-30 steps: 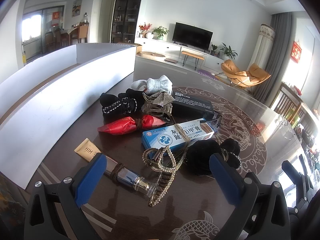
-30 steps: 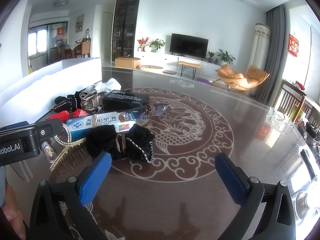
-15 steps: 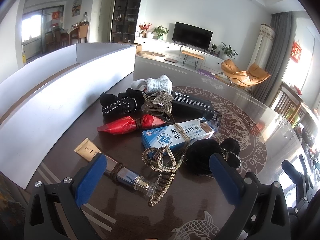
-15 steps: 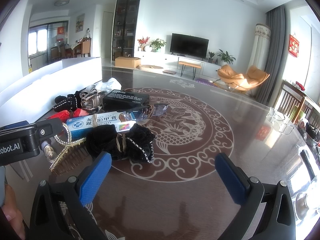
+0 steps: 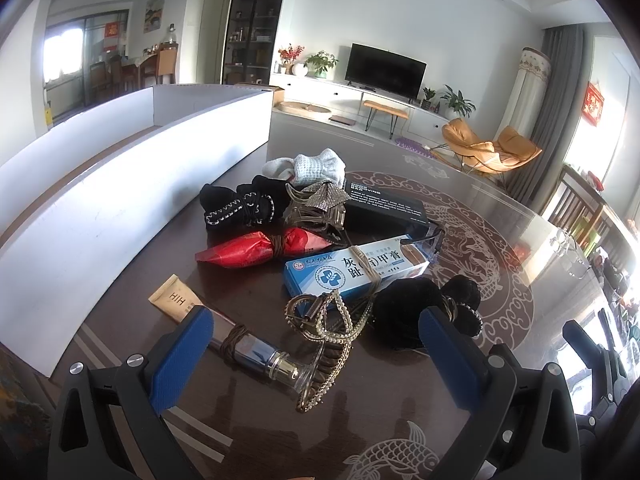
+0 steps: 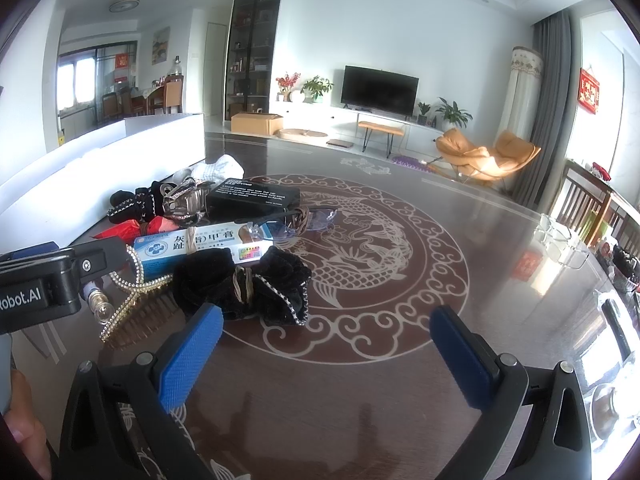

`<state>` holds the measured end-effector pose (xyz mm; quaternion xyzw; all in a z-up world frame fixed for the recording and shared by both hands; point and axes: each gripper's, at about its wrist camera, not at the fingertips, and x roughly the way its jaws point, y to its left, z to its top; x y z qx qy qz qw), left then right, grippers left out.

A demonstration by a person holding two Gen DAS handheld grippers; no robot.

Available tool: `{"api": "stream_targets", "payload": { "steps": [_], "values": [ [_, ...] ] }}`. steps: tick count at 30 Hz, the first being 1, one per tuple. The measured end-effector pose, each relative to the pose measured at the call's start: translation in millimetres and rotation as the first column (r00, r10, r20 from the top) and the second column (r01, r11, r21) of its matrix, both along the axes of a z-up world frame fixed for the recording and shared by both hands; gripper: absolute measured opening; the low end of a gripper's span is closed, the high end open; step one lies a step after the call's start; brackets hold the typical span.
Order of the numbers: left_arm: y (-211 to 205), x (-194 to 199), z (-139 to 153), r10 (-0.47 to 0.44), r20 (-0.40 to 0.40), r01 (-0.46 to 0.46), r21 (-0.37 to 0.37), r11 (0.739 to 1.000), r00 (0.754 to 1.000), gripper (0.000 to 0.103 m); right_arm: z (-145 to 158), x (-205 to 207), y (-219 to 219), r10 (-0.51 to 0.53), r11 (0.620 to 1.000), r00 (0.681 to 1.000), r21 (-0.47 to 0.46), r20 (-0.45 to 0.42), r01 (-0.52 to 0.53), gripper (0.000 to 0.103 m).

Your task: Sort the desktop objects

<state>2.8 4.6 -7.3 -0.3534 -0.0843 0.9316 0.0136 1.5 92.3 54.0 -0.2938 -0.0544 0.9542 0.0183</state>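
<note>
Your left gripper [image 5: 316,354] and right gripper [image 6: 324,344] both hang apart, empty. The pearl hair comb [image 5: 332,340] lies near the tabletop's [image 6: 400,380] front edge, under the left one. It's light, rigid, snaggy; pinch its spine.

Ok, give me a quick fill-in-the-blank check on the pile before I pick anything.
1. Both the left gripper and right gripper are ____.
2. The foil packet beside the black scrunchie is ____.
3. The medicine box is white and ____.
4. The black box lies ____ the medicine box.

Missing: open; red; blue; behind
</note>
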Motion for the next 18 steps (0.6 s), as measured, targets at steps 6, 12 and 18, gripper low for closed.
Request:
{"api": "stream_targets", "payload": {
  "steps": [6,12,18],
  "values": [
    [-3.6,-0.4,0.3,0.002,0.001,-0.002,0.0,1.0,1.0,0.103,-0.7,0.1,0.0,0.001,1.0,1.0,0.0,0.001,-0.001,0.103],
    [-4.3,-0.6,-0.5,0.001,0.003,-0.001,-0.003,1.0,1.0,0.103,-2.0,-2.7,-0.6,0.003,1.0,1.0,0.0,0.006,-0.003,0.103],
    [-4.2,-0.6,-0.5,0.001,0.002,-0.001,-0.003,1.0,1.0,0.103,-2.6,-3.1,-1.1,0.004,1.0,1.0,0.001,0.007,-0.004,0.103]
  ]
}}
